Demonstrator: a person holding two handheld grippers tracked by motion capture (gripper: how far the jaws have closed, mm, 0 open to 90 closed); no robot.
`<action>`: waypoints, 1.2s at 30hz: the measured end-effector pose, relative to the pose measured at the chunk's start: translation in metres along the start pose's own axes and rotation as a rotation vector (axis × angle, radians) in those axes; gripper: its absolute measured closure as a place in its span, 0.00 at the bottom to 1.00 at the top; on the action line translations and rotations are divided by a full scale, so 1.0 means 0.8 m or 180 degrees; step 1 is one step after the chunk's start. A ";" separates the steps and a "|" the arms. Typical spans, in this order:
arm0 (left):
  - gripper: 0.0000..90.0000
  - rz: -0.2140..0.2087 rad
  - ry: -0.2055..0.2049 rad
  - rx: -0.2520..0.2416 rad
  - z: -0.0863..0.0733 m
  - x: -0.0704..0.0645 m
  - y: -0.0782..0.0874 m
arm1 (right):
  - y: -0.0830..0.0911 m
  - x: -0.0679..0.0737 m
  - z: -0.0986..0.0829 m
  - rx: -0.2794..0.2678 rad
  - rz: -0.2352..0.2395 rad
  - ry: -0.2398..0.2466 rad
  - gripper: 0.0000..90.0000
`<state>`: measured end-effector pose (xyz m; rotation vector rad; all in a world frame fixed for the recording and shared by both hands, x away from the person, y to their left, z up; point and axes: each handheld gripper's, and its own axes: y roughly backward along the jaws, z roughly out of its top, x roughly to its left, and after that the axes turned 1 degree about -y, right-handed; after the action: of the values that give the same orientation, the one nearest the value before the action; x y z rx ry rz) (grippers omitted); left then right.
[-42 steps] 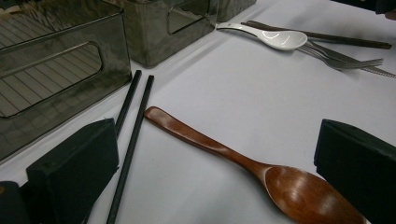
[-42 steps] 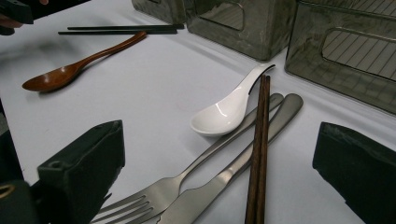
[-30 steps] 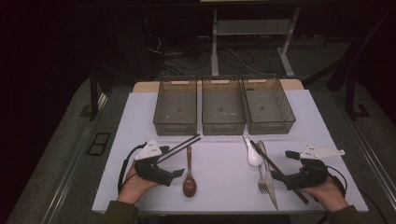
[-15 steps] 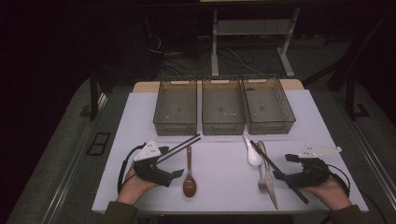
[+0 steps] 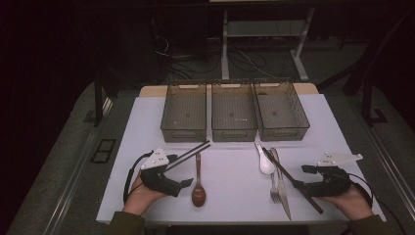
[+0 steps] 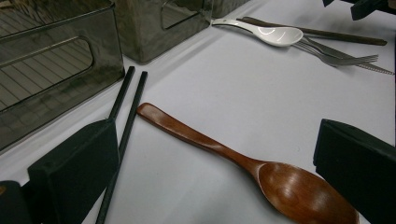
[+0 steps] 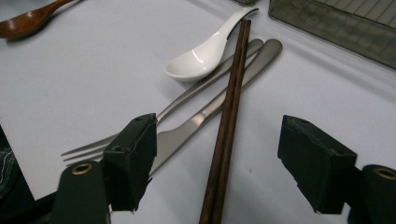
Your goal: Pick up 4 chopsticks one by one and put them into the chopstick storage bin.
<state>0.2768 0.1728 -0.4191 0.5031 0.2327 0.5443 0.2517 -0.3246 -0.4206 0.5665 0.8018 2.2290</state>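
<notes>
My left gripper (image 5: 178, 172) rests open on the white table near its front left. In the left gripper view its jaws (image 6: 212, 156) stand wide, with a brown wooden spoon (image 6: 261, 172) lying between them, untouched. Black chopsticks (image 6: 125, 112) pass by the left jaw. My right gripper (image 5: 302, 179) is open at the front right. Brown chopsticks (image 7: 229, 116) run between its jaws (image 7: 224, 161), which stand apart from them. Beside the chopsticks lie a white ceramic spoon (image 7: 201, 58), a fork (image 7: 140, 128) and a knife (image 7: 210, 109).
Three empty smoky plastic bins (image 5: 233, 128) stand side by side at the back of the white table (image 5: 230, 181). The wooden spoon (image 5: 198, 188) and black chopsticks (image 5: 190, 152) lie left of centre. The white spoon (image 5: 265, 161), fork, knife and brown chopsticks (image 5: 289, 178) cluster on the right.
</notes>
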 end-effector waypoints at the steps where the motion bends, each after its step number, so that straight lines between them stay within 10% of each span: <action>1: 0.00 -0.0001 0.0002 0.0003 0.000 0.000 0.000 | 0.001 0.000 -0.001 0.0025 -0.0004 -0.0009 0.34; 36: 0.00 0.0001 -0.0005 0.0017 -0.001 0.000 0.000 | -0.017 0.004 -0.011 0.0736 -0.0158 0.0133 0.73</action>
<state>0.2767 0.1728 -0.4197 0.5086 0.2327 0.5436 0.2508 -0.3178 -0.4356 0.6033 1.0927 2.1230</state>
